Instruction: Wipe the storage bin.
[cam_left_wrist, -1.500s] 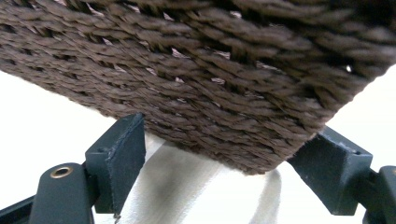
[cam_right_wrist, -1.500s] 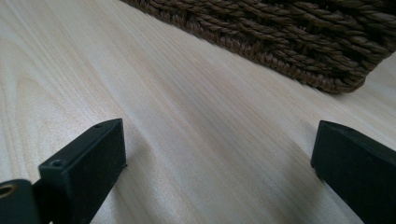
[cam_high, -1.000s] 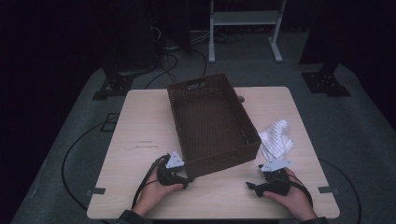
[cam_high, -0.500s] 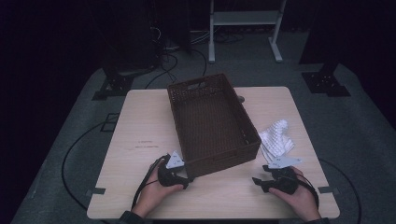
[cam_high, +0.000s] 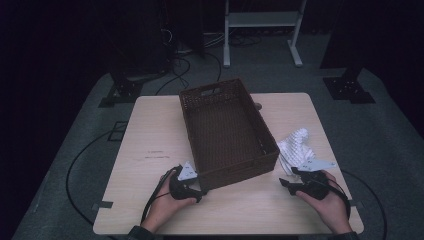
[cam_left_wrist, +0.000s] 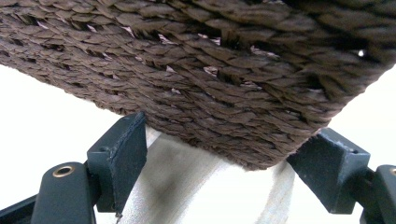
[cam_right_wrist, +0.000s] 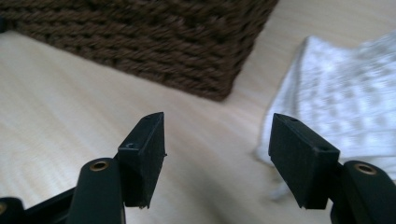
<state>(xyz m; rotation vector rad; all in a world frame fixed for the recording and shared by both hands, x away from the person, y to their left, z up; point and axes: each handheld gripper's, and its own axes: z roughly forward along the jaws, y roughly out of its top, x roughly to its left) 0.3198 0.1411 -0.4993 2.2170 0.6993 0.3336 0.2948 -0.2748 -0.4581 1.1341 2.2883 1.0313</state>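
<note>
The left tongs (cam_high: 200, 191) sit at the near left corner of the basket (cam_high: 225, 130), held in the person's left hand (cam_high: 162, 205) on the bench (cam_high: 150, 130). In the left gripper view these tongs (cam_left_wrist: 233, 154) are spread wide, one jaw on each side of the woven basket (cam_left_wrist: 210, 70) corner, which fills the gap between them; whether the jaws touch the weave cannot be determined. The right tongs (cam_high: 285, 183) lie just off the near right corner of the basket, held in the right hand (cam_high: 327, 202) and resting low over the bench. In the right gripper view these tongs (cam_right_wrist: 217, 140) are open and hold nothing, with bare bench (cam_right_wrist: 70, 107) between the jaws, the basket (cam_right_wrist: 163, 42) corner ahead and a white cloth (cam_right_wrist: 345, 102) beyond the right-hand jaw. The cloth (cam_high: 295, 147) lies crumpled on the bench just beside the right wall of the basket, near its near end. The basket stands upright at mid-bench, its long axis running away from the person.
</note>
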